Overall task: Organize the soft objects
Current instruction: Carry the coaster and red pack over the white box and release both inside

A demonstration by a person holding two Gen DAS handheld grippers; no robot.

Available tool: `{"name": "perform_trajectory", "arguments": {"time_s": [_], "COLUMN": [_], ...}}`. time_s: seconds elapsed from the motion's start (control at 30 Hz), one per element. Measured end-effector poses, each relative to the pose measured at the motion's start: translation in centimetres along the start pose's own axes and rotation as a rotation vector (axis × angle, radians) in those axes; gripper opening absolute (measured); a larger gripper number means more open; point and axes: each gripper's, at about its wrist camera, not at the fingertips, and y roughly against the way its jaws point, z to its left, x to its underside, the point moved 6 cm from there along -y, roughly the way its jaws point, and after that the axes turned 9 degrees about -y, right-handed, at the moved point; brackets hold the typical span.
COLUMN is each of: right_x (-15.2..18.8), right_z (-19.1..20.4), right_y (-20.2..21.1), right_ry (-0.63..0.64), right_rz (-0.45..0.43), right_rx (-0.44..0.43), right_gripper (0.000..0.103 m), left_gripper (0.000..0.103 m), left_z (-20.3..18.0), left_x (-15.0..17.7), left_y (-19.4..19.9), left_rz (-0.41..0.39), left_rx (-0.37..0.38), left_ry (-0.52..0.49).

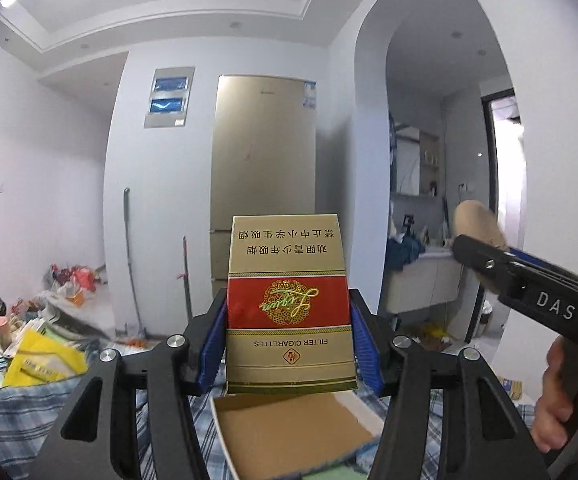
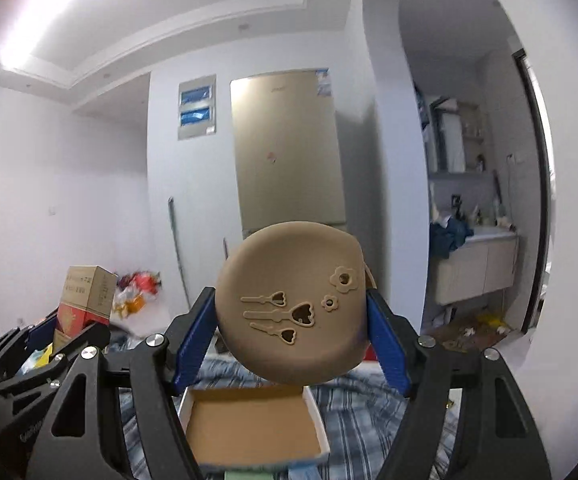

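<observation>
Far back against the white wall we see a tall gold fridge [image 1: 263, 184], the biggest thing in the room. Down low and near us lies a blue checked cloth [image 2: 373, 412], and on it sits an open cardboard box [image 2: 249, 432] with a brown bottom and white sides. Above the box, our right claw [image 2: 291, 320] squeezes a round tan pad [image 2: 289, 308] with little flower and heart shapes cut into it; the blue fingers [image 2: 387, 344] press on both of its sides, and it hangs in the air. Our left claw [image 1: 289, 344] is closed tight on a gold and red cigarette pack [image 1: 289, 308], held upside down just above the near edge of the box [image 1: 289, 432]. Off to the left we see a messy pile of bags and packets [image 1: 37, 356].
</observation>
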Motion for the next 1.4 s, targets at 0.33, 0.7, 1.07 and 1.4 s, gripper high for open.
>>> {"name": "perform_trajectory", "arguments": {"time_s": [0.33, 0.7, 1.07, 1.4], "right_x": [2.4, 15.7, 21.6, 22.0], "right_z": [0.2, -4.0, -4.8, -4.6], "right_y": [-6.0, -14.7, -17.2, -17.4], "right_ry": [0.028, 0.051, 0.054, 0.062], "right_rz": [0.022, 0.444, 0.624, 0.634], "right_rx": [-0.022, -0.012, -0.023, -0.024], "right_gripper": [0.071, 0.071, 0.071, 0.072], "left_gripper": [0.058, 0.058, 0.058, 0.060], "left_z": [2.5, 3.7, 3.9, 3.3], "left_x": [7.3, 17.2, 21.4, 21.3], "left_y": [-7.1, -13.7, -15.5, -15.4], "left_rz": [0.183, 0.506, 0.607, 0.612], "left_rx": [-0.018, 0.049, 0.042, 0.043], "left_ry": [0.019, 0.075, 0.108, 0.082]}}
